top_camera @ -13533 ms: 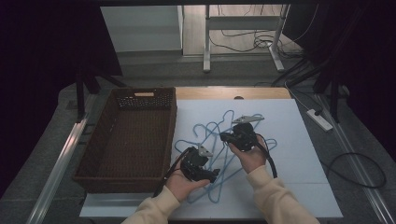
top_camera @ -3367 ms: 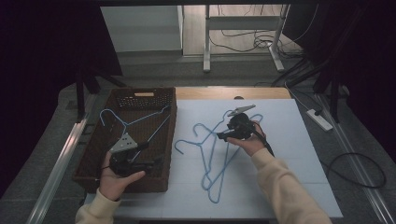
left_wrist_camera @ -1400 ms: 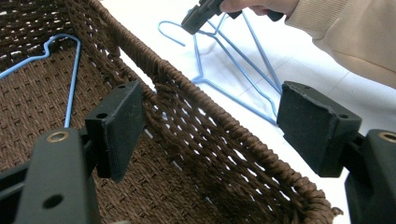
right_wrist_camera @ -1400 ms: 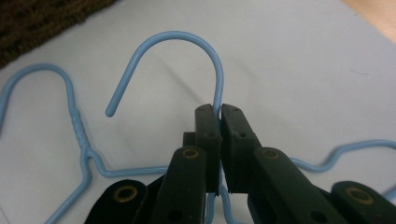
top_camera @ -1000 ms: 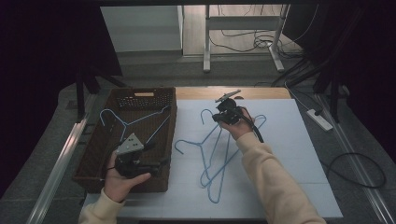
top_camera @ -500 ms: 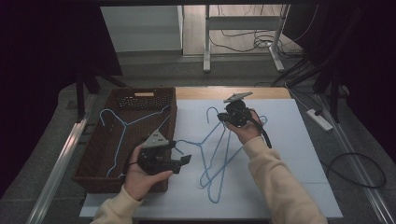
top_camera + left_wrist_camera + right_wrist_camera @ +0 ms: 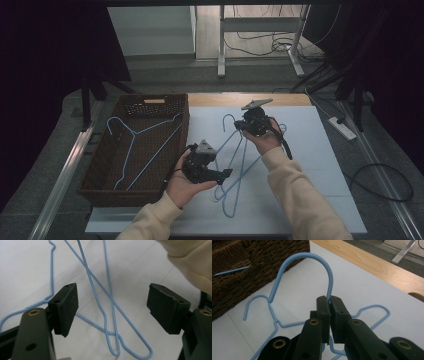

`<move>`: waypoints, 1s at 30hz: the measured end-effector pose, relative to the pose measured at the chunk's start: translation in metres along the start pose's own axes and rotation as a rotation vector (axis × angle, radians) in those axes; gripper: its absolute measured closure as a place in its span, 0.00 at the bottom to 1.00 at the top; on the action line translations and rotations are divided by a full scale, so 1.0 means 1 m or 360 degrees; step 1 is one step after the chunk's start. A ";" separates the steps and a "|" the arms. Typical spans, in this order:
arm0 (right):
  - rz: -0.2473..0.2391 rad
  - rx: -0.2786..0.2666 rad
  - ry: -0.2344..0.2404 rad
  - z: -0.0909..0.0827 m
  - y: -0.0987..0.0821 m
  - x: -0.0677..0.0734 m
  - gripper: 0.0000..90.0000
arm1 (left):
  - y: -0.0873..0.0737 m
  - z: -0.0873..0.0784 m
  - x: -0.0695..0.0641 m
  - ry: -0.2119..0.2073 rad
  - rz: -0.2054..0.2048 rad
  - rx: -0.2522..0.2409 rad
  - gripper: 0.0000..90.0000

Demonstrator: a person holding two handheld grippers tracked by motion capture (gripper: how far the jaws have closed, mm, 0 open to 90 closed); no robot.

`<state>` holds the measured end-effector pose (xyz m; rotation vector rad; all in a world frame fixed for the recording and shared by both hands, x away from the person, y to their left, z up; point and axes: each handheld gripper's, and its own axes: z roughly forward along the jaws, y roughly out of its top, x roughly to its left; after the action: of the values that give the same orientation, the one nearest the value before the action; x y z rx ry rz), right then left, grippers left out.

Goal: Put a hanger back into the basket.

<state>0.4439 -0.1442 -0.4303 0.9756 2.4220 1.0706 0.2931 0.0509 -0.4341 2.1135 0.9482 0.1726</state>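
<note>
Right tool (image 7: 329, 315) clamped on a blue wire hanger (image 7: 312, 262) at the hook's neck, raised off the white surface (image 7: 300, 150). Left tool (image 7: 112, 310) gaping over crossed hangers (image 7: 110, 315). Probably light, springy, slick, tangle-prone; best pinched at the neck.

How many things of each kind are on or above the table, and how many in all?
Blue hangers: 3 (hanger in the basket, hanger pinched by the right gripper, hanger lying on the table)
Wicker basket: 1
Grippers: 2 (left gripper, right gripper)
Total: 6
</note>
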 end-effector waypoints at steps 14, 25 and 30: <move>0.0003 -0.0021 0.0001 -0.004 -0.001 0.000 0.97 | 0.008 0.064 -0.002 0.0140 -0.0045 0.0068 0.33; 0.0014 -0.0041 0.0015 -0.008 -0.003 0.000 0.97 | 0.006 0.089 0.012 0.0148 -0.0119 0.0086 0.60; 0.0019 -0.0052 0.0021 -0.010 -0.004 -0.002 0.97 | 0.006 0.090 0.019 0.0080 -0.0167 0.0088 0.92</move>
<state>0.4378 -0.1532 -0.4266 0.9771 2.4041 1.1202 0.3468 0.0064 -0.4943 2.1125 1.1024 0.1487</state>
